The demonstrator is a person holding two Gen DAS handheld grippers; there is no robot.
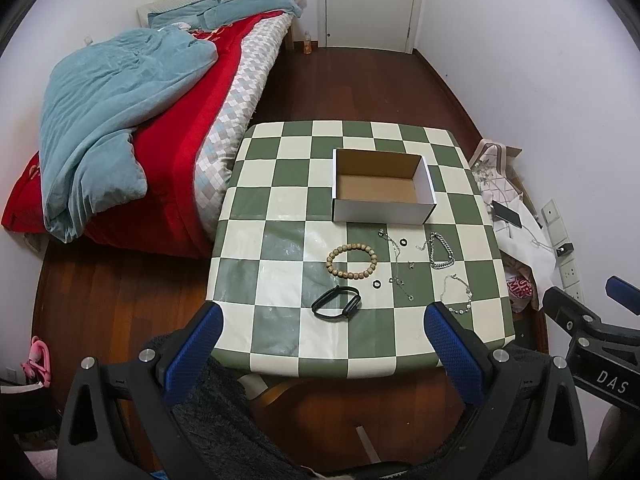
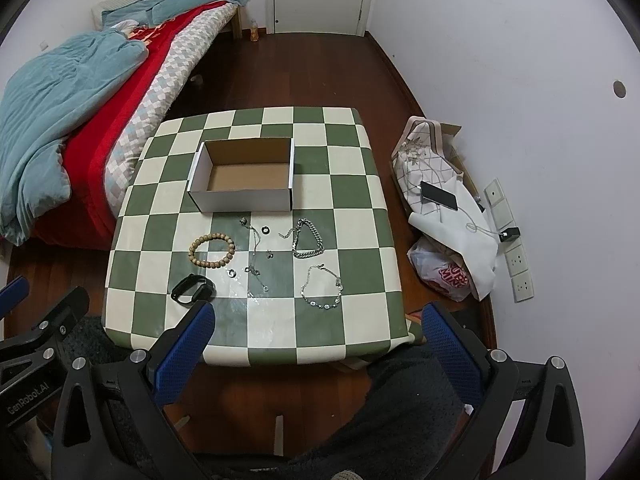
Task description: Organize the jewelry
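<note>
An empty white cardboard box (image 1: 382,186) (image 2: 244,178) stands open on the green-and-cream checkered table (image 1: 280,280) (image 2: 360,240). In front of it lie a wooden bead bracelet (image 1: 352,261) (image 2: 211,250), a black band (image 1: 337,302) (image 2: 193,288), a thick silver chain (image 1: 440,250) (image 2: 307,239), a thin jewelled chain (image 1: 458,294) (image 2: 322,286), a fine chain (image 1: 398,264) (image 2: 256,256) and small black rings (image 1: 403,242) (image 2: 265,231). My left gripper (image 1: 322,320) and right gripper (image 2: 318,320) are open and empty, held above the table's near edge.
A bed (image 1: 140,120) with a red and teal quilt lies left of the table. Bags, a phone (image 2: 438,196) and a power strip (image 2: 508,236) lie on the wooden floor to the right by the wall. A white door (image 1: 370,0) is at the back.
</note>
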